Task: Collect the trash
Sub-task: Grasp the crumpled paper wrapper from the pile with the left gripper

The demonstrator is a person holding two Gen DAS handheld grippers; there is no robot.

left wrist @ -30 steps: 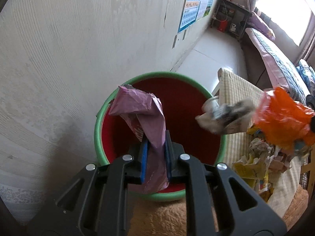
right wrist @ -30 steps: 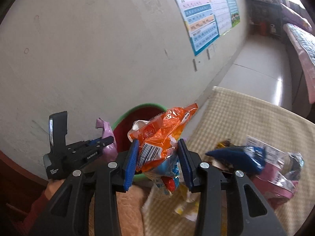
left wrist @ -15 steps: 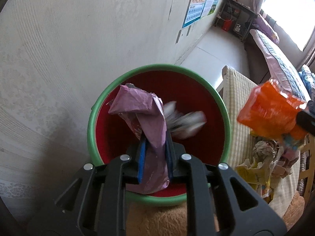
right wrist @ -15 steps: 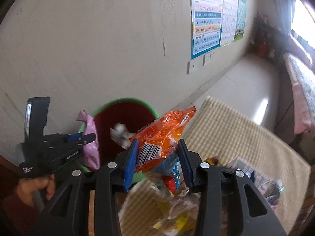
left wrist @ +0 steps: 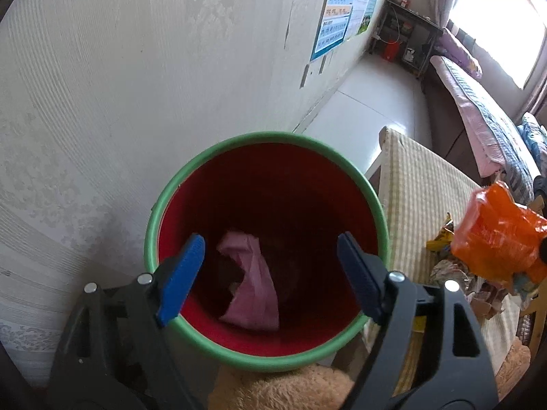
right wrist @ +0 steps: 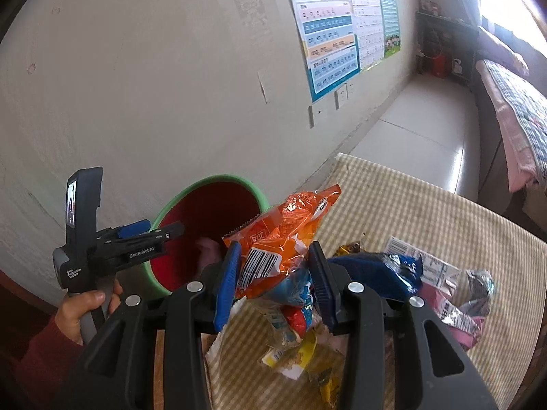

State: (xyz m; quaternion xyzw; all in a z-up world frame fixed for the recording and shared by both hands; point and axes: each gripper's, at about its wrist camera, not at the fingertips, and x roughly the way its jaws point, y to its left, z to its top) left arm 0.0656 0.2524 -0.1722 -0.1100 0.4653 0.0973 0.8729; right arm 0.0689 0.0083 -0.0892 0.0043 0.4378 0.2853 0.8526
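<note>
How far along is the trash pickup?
Done: the pink wrapper lies inside the red bin; the left claw has just been opening and stands empty over the rim. In hand: the right claw is shut on the orange snack bag, not yet over the bin. Left: a blue wrapper, a yellow wrapper and other scraps on the checked cloth.

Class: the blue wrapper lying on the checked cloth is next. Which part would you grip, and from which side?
Grip the blue wrapper at its puffed, crumpled upper fold, coming from above. It lies low on the checked cloth among other litter, so that raised ridge is probably the only part the fingers can close round.
</note>
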